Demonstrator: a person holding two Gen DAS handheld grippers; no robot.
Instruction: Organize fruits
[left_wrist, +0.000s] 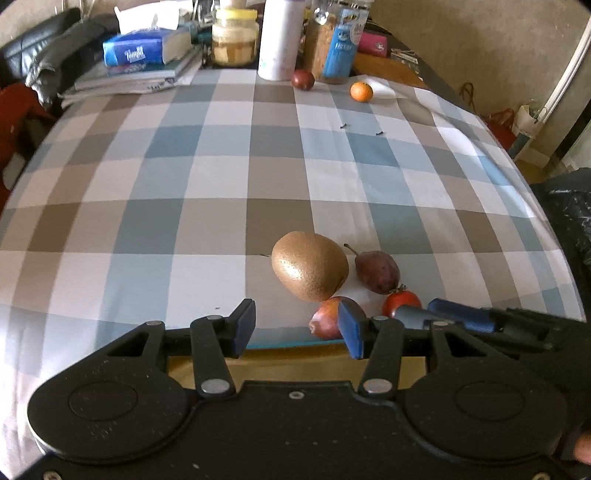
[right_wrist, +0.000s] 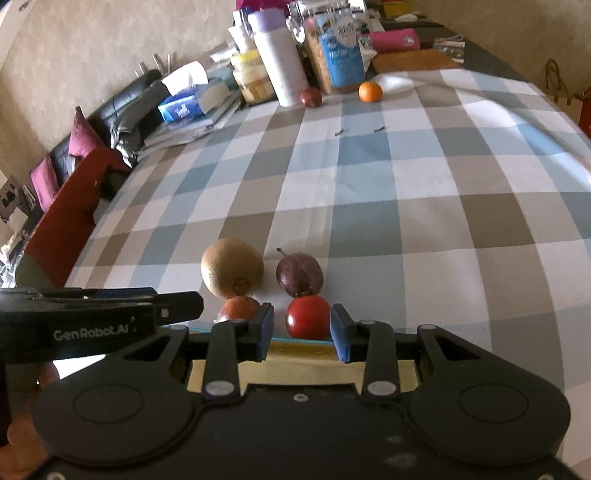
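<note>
- Checked cloth (left_wrist: 207, 192) in blue, grey and white covers the surface; a dark sofa (right_wrist: 122, 107) sits upper left.
- Jars, a white bottle (left_wrist: 279, 40) and a tissue box (left_wrist: 135, 51) crowd the top edge, with an orange (left_wrist: 361, 91) nearby.
- Kiwi (left_wrist: 309, 271), dark pear (left_wrist: 377, 271), reddish fruit (left_wrist: 327, 317) and tomato (right_wrist: 308, 322) cluster at lower centre.
- Left tongs (left_wrist: 297, 330) stand partly open, empty; right tongs (right_wrist: 302, 330) flank the tomato, narrow, not gripping.

A beige wall (right_wrist: 92, 44) backs a black sofa (right_wrist: 122, 99) (magenta cushions (right_wrist: 79, 136) on it) beside the checked tablecloth (right_wrist: 406, 184).
</note>
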